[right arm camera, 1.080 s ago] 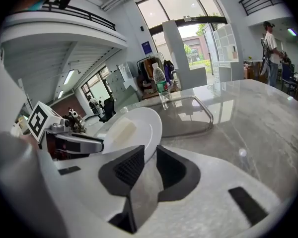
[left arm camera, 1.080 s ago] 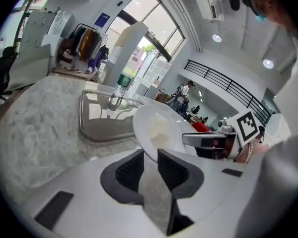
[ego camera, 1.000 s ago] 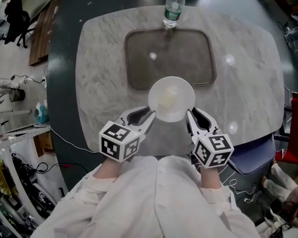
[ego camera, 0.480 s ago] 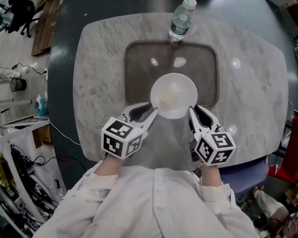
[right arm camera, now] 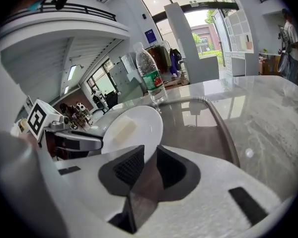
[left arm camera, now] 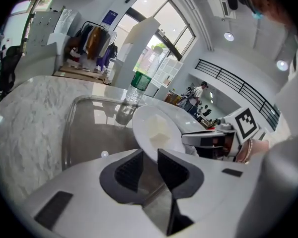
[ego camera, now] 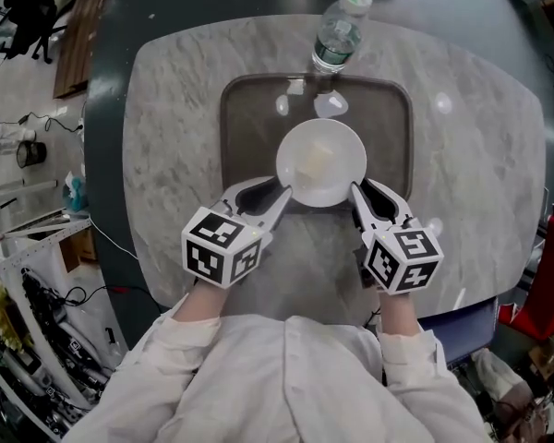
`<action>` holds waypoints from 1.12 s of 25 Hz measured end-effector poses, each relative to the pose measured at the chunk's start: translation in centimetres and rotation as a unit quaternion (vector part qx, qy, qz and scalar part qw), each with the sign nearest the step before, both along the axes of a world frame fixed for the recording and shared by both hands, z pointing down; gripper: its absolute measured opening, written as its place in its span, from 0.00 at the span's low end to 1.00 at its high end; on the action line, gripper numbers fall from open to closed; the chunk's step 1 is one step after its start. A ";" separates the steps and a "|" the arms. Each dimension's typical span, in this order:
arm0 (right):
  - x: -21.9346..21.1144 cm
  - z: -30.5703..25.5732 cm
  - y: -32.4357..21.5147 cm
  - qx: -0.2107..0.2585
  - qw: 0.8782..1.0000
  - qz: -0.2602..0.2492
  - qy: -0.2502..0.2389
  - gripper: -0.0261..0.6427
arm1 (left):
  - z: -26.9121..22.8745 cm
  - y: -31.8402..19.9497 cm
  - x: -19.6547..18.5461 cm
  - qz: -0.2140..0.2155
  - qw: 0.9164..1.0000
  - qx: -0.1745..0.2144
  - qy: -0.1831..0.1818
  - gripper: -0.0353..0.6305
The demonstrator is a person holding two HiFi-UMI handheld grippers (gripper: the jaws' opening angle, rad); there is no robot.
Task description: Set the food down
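Both claws and the plate between them have gone farther out over the desk (ego camera: pixel 175 109) than a second ago: then the plate straddled the tray's near rim, and now it hangs over the tray's near half. At the left, the left claw (ego camera: pixel 279 195) is clenched on the plate's left rim, which runs in between its jaws. In the middle, the white plate (ego camera: pixel 320 162) carries a pale piece of food (ego camera: pixel 316 160) and sits slightly tilted above the dark tray (ego camera: pixel 249 109). Whether it touches the tray cannot be told. At the right, the right claw (ego camera: pixel 358 192) is clenched on the plate's right rim. A bottle (ego camera: pixel 337 33) stands upright at the desk's far edge, just beyond the tray's far rim.
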State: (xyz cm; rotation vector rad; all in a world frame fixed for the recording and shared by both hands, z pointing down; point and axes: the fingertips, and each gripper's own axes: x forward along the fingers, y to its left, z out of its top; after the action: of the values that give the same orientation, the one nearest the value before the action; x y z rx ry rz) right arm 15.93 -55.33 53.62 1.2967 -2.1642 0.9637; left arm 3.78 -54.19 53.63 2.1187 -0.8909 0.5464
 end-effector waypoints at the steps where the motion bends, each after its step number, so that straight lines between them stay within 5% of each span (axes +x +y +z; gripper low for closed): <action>1: 0.1 0.1 -0.3 -0.001 1.000 -0.001 0.002 0.14 | 0.1 -0.3 0.1 0.001 1.000 -0.001 -0.001 0.19; 28: 0.1 2.0 -2.3 -0.015 0.999 -0.026 0.039 0.14 | 2.3 -3.0 0.2 0.001 0.999 -0.015 -0.036 0.19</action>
State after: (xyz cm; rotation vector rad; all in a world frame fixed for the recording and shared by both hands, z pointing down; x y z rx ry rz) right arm 16.03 -57.66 55.67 1.2374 -2.1066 0.9061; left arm 4.01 -57.19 55.95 2.0836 -0.9151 0.6361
